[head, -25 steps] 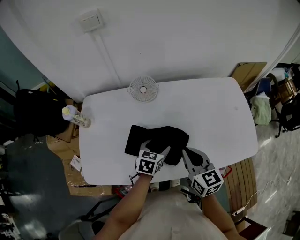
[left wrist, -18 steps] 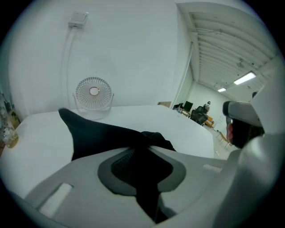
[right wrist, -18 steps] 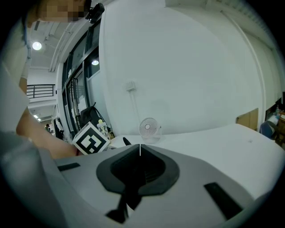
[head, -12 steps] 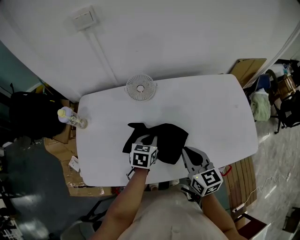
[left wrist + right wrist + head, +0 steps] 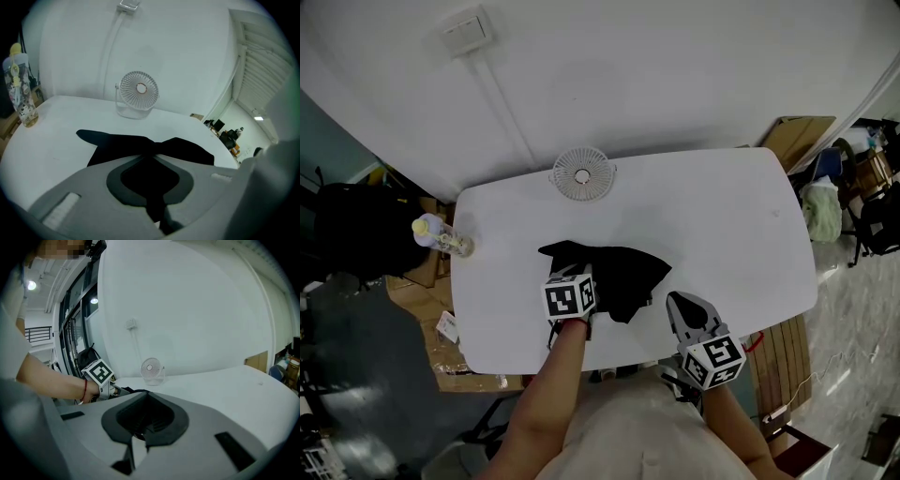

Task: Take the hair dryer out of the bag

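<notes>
- Black cloth bag point(image 5: 623, 272): it lies limp and creased on the white table point(image 5: 731, 216), towards the near edge and in front of the small round white desk fan point(image 5: 582, 174).
- The left gripper point(image 5: 579, 274) has its jaws brought together on the bag's near-left part, with a fold of the dark cloth pinched between them.
- In the left gripper view the fabric bunches at the jaw tips and fans out to both sides like a bow.
- The right gripper point(image 5: 679, 302) has its jaws closed on nothing. It sits at the table's near edge, near the bag's right corner but apart from it.
- The bag looks matte and uneven in outline, with a pointed flap reaching left. What is inside it cannot be seen.
</notes>
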`<act>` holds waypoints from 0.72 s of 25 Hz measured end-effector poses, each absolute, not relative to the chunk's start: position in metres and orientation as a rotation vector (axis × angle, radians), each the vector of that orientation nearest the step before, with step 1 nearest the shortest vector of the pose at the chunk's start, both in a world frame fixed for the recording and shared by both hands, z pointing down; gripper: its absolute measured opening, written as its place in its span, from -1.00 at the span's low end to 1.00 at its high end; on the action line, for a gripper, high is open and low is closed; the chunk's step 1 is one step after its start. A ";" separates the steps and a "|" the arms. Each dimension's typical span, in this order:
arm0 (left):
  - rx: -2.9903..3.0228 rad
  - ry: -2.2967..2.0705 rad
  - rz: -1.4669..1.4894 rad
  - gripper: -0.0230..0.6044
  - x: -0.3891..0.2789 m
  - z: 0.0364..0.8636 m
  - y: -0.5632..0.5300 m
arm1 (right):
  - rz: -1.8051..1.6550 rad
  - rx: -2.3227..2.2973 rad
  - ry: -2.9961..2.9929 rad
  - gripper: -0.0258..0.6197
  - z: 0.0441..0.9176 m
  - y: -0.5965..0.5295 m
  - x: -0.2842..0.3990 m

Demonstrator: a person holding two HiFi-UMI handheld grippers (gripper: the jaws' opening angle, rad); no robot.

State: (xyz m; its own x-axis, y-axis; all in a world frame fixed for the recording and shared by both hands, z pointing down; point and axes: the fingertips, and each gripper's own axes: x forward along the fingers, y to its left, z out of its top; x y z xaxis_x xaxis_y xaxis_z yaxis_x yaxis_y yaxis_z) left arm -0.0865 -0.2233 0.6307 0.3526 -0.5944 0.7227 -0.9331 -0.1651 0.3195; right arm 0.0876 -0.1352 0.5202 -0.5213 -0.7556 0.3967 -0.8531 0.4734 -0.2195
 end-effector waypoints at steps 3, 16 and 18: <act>1.798 -1.359 0.572 -0.87 -0.099 0.636 -0.225 | 0.593 1.372 -2.455 -0.86 0.527 -0.137 0.086; 1.776 -1.319 0.517 -0.87 -0.102 0.640 -0.225 | 0.743 1.186 -2.328 -0.25 0.575 -0.129 0.063; 1.777 -1.317 0.516 -0.87 -0.102 0.640 -0.225 | 0.755 1.170 -2.306 -0.20 0.581 -0.128 0.060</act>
